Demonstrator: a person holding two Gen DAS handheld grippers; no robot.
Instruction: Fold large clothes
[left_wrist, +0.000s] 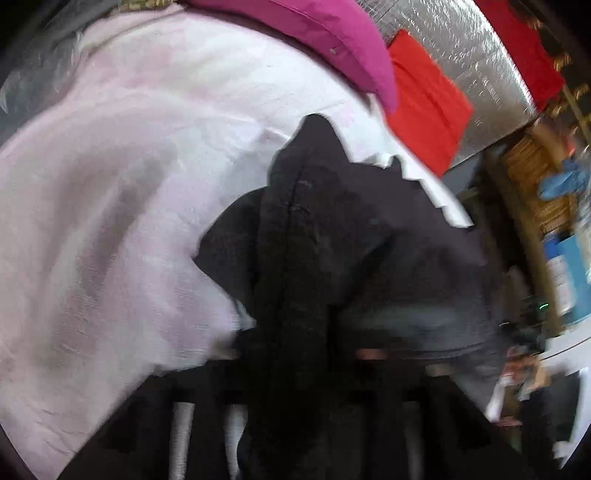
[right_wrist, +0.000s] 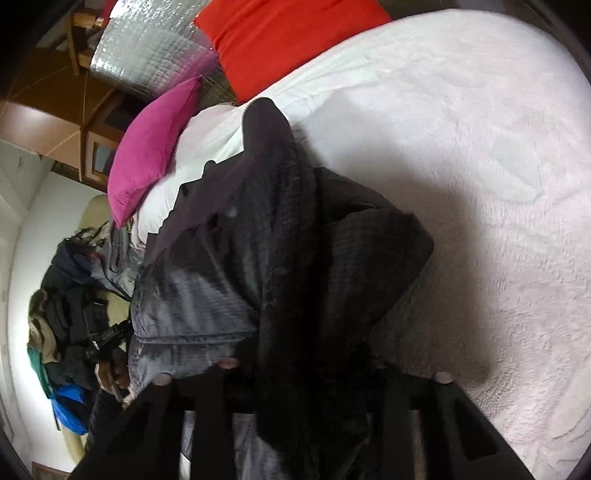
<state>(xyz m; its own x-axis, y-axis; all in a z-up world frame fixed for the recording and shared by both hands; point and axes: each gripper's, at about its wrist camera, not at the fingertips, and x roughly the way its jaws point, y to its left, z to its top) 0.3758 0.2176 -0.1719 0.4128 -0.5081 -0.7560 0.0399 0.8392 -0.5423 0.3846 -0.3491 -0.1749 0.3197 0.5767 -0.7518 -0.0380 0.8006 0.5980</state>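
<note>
A large dark garment (left_wrist: 332, 236) of black quilted cloth hangs bunched in front of both cameras, above a pale pink fleece bedspread (left_wrist: 110, 221). My left gripper (left_wrist: 291, 369) is shut on a thick fold of the garment, which covers its fingertips. My right gripper (right_wrist: 295, 373) is shut on another fold of the same garment (right_wrist: 280, 236), whose grey-lined part droops to the left. The bedspread also shows in the right wrist view (right_wrist: 480, 166).
A magenta cushion (left_wrist: 325, 40) and a red cushion (left_wrist: 424, 103) lie at the head of the bed against a silver quilted panel (left_wrist: 469, 62). They show again in the right wrist view (right_wrist: 155, 147) (right_wrist: 288, 40). A heap of clothes (right_wrist: 70, 317) lies beside the bed.
</note>
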